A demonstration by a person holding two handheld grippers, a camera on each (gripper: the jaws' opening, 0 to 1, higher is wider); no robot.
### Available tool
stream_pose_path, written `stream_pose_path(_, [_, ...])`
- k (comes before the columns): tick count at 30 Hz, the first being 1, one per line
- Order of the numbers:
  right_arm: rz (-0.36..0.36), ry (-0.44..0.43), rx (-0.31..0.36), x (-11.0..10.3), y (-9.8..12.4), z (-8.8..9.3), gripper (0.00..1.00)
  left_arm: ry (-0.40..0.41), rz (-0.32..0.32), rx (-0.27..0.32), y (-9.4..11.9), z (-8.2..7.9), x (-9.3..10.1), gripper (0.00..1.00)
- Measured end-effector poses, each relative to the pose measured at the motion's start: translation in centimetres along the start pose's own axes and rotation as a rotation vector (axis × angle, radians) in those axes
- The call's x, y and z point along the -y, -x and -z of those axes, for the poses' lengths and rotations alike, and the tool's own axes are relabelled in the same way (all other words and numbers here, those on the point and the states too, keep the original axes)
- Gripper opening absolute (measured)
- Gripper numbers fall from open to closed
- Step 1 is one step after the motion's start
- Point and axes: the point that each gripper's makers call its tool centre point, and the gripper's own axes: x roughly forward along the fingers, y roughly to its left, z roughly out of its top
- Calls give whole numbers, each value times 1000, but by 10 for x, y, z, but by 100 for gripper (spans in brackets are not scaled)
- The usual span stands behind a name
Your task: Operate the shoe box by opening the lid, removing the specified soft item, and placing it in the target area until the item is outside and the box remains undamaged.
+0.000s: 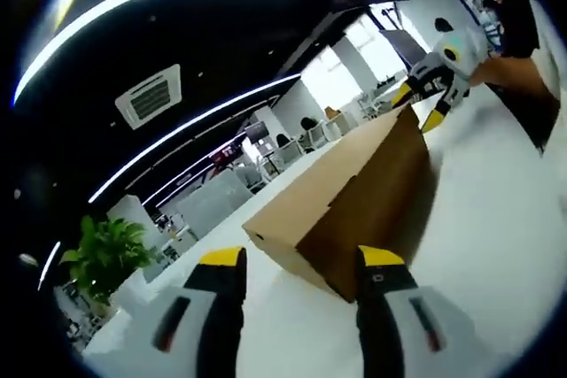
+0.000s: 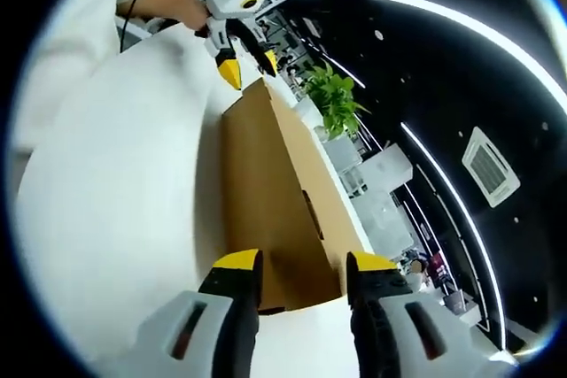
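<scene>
A brown cardboard shoe box (image 1: 354,192) lies on the white table (image 1: 496,219) with its lid down. My left gripper (image 1: 301,258) is open at the box's near end, its yellow-tipped jaws spread to either side of the near corner. At the far end in the left gripper view, my right gripper (image 1: 421,105) sits by the box's top edge. In the right gripper view the box (image 2: 266,192) runs away from my right gripper (image 2: 305,263), which is open with the box's end between its jaws. The left gripper (image 2: 250,68) is at the opposite end, jaws apart. The box's contents are hidden.
A person's arm and dark sleeve (image 1: 523,50) hold the right gripper, and a hand (image 2: 173,8) holds the left one. A potted green plant (image 2: 332,95) stands past the table edge. Office desks and chairs (image 1: 292,143) fill the background. White tabletop (image 2: 115,183) stretches beside the box.
</scene>
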Motion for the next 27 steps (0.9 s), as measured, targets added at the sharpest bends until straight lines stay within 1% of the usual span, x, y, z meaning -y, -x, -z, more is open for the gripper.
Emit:
stream_pose_path(5, [0,6,3,0,0,-2,39,-139,1,-24,-2,-1,8,49])
stream_pose_path(6, [1,7,3,1,0,-2,39,-186,-2,-19,-3,-3,9,48])
stream_pose_path(7, [0,6,1,1,0,-2,39,-202,17,-4,-3,-5,12,47])
stream_pose_path(8, [0,5,1,1,0,-2,39,-203,43,-1,-3,-4,16,47])
stream_pose_path(9, [0,2,1,1,0,-1,39,-227,45,3,-3,-4,16,47])
stream_pose_path(10, [-3,-4,2,0,0,-1,39,-265,35,4,-4,-5,14,46])
stream_pose_path(12, [-3,-16,3,1,-1,-1,39,-349,38,9,-5,-7,15,45])
stream_pose_path(13, [-6,-24,1,1,-1,-1,39,-379,46,14,-6,-9,17,43])
stream_pose_path(15, [-19,-33,0,-2,-2,0,39,-368,64,12,-8,-9,20,42])
stream_pose_path(16, [-20,-34,-3,-2,-2,0,39,-347,70,18,-9,-10,21,42])
stream_pose_path(17, [-18,-26,-11,-3,-3,1,39,-343,73,19,-10,-10,21,42])
stream_pose_path(18, [-18,-20,-14,-3,-3,1,39,-353,75,15,-11,-9,21,42])
stream_pose_path(19, [-18,-19,-15,-3,-3,2,39,-389,64,8,-12,-9,19,42])
stream_pose_path(20, [-16,-16,-20,-2,-3,2,39,-399,62,3,-12,-8,19,41])
stream_pose_path(24, [-9,-7,-33,1,-2,5,39,-401,64,3,-13,-8,20,41])
stream_pose_path(25, [-8,-8,-33,1,-2,5,39,-411,60,-1,-14,-8,20,41])
stream_pose_path(26, [-10,-10,-33,0,-2,6,39,-437,48,-12,-15,-7,18,41])
stream_pose_path(27, [-11,-10,-33,0,-2,6,38,-442,48,-13,-15,-7,18,41])
